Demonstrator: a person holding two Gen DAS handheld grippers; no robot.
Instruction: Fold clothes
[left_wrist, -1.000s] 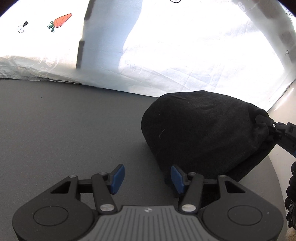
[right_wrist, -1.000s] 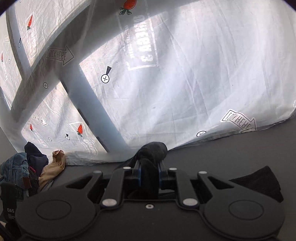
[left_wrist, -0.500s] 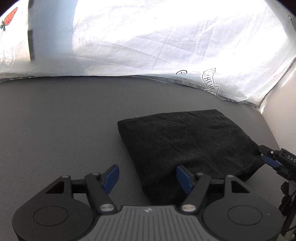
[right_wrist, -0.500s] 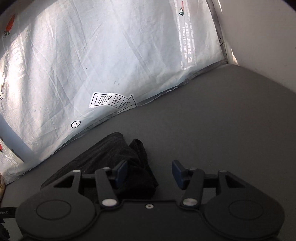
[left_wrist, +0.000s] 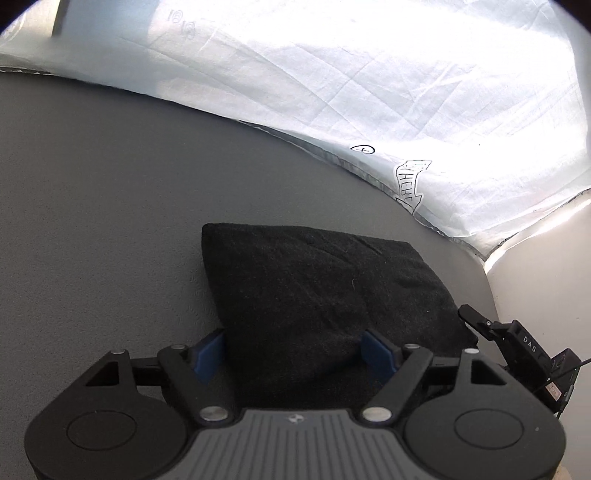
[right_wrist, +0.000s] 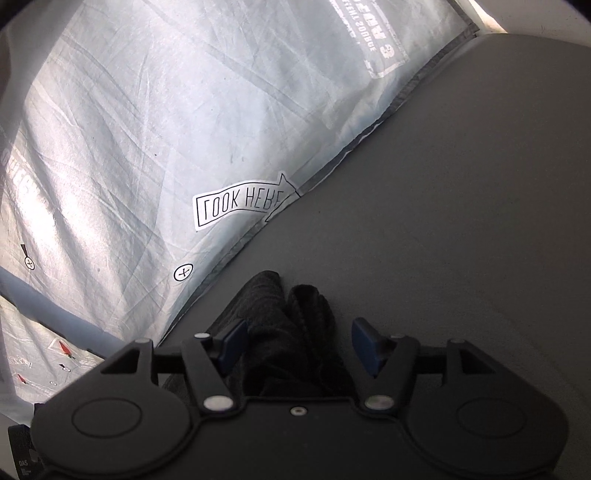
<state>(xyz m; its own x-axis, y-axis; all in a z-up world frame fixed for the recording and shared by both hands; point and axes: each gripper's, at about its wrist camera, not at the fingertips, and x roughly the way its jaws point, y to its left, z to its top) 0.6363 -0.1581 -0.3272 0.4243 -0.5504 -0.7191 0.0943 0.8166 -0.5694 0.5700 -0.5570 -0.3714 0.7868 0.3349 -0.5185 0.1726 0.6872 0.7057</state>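
Observation:
A black folded garment (left_wrist: 317, 295) lies flat on the grey table (left_wrist: 110, 221), near its right edge. My left gripper (left_wrist: 293, 352) is open, its blue pads on either side of the garment's near edge. The right gripper shows at the garment's right side in the left wrist view, as a black finger (left_wrist: 476, 319). In the right wrist view my right gripper (right_wrist: 301, 341) is open, with the garment's bunched end (right_wrist: 288, 325) lying between its blue pads.
A white printed sheet (left_wrist: 332, 74) hangs behind the table's far edge, with a "LOOK HERE" arrow (right_wrist: 240, 205) on it. A pale wall (left_wrist: 546, 277) borders the table on the right. Bare grey tabletop (right_wrist: 461, 203) stretches to the right of the garment.
The right gripper opened and let go of the garment, which dropped from a lifted bundle to a flat fold. Both grippers moved in low over its edges.

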